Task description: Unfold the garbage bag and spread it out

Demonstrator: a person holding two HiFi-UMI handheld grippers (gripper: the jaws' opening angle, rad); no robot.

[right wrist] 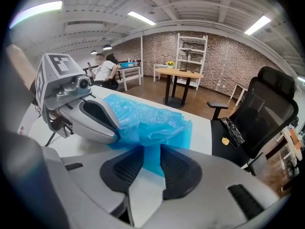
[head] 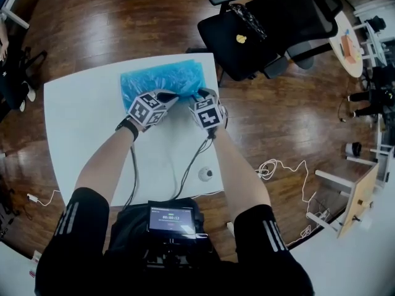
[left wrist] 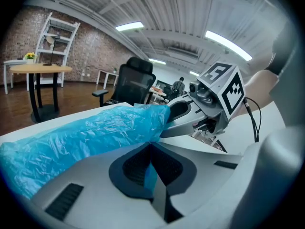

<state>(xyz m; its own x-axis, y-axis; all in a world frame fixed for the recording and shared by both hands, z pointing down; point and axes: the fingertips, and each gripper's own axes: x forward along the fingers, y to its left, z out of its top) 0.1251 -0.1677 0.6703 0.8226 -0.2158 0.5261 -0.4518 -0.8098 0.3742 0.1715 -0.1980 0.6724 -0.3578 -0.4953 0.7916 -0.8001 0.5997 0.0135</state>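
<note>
A crumpled blue garbage bag (head: 162, 79) lies along the far edge of the white table (head: 80, 122). My left gripper (head: 170, 96) is at the bag's near edge, shut on a pinch of blue film (left wrist: 150, 173) that shows between its pads. My right gripper (head: 199, 96) is just to its right, at the bag's near right corner. Its jaws stand apart, with a flap of the bag (right wrist: 151, 159) lying in the gap between them. Each gripper shows in the other's view: the right gripper (left wrist: 190, 113) and the left gripper (right wrist: 95, 118), both close together against the bag (right wrist: 147, 120).
A black office chair (head: 259, 23) stands just beyond the table's far right corner. Black cables (head: 185, 171) run from the grippers back over the table's near edge, beside a small round object (head: 205, 174). A white cord (head: 278, 165) lies on the wooden floor to the right.
</note>
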